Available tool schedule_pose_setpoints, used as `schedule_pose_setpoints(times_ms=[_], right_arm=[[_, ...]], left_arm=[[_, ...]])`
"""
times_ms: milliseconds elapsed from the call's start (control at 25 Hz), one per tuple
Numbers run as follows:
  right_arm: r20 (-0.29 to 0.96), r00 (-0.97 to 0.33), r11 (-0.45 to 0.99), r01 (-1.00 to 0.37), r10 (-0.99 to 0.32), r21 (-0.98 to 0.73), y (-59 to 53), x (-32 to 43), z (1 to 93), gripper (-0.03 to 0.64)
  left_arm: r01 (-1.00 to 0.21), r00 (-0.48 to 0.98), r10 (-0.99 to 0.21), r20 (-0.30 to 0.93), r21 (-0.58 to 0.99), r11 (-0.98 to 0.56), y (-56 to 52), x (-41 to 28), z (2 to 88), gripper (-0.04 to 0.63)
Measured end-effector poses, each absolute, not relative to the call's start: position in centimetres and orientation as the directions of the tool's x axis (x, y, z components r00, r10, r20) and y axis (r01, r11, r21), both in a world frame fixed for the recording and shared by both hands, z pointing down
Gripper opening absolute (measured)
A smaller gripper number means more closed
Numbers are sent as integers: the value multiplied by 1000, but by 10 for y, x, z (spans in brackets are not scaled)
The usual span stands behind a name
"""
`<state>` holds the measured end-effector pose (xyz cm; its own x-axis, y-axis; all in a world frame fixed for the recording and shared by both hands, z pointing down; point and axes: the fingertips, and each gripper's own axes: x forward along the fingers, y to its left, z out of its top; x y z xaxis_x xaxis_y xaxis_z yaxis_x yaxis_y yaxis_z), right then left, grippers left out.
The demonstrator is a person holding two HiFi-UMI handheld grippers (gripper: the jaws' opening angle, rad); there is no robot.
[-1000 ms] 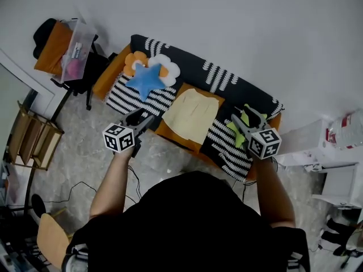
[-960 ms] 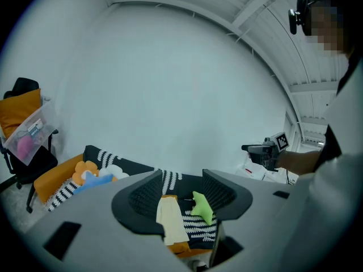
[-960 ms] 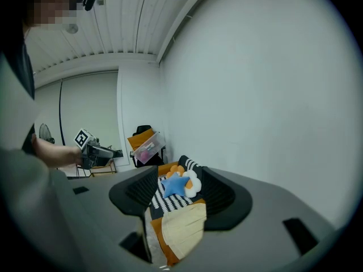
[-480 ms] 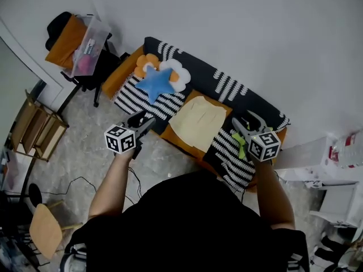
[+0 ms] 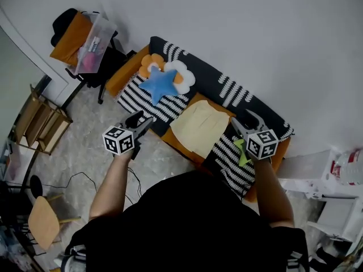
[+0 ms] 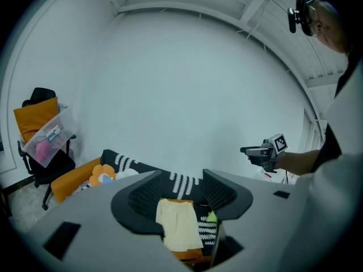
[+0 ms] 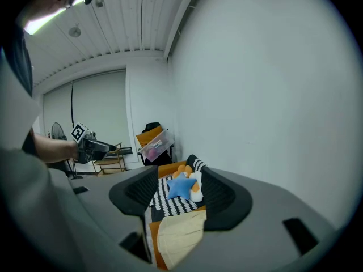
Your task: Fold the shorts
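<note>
Left tongs (image 5: 140,120), right tongs (image 5: 245,120): both spread, empty, angled slightly downward, flanking the item, well apart from it. Shorts (image 5: 199,126), pale yellow: flat on the sofa (image 5: 180,145) seat. Judged light, limp, unbreakable cloth. Pinch at two corners, probably the waistband at the far edge.
</note>
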<state>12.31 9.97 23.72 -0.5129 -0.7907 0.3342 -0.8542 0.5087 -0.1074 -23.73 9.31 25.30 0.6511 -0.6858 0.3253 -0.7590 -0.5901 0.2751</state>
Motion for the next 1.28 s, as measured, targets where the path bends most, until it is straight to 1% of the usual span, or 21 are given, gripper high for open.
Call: schedule_pose_setpoints(times_ms=[320, 760, 1280], right_arm=[[354, -556, 550, -825, -752, -128, 43, 148, 250, 249], [377, -625, 621, -769, -683, -151, -37, 184, 268, 250], [383, -735, 733, -655, -559, -186, -105, 208, 310, 250]], left_arm=[[-808, 588, -732, 344, 272, -522, 59, -220, 259, 242], [-849, 526, -766, 368, 285, -446, 17, -176, 270, 242], [-911, 405, -822, 400, 252, -326, 1, -140, 285, 242]])
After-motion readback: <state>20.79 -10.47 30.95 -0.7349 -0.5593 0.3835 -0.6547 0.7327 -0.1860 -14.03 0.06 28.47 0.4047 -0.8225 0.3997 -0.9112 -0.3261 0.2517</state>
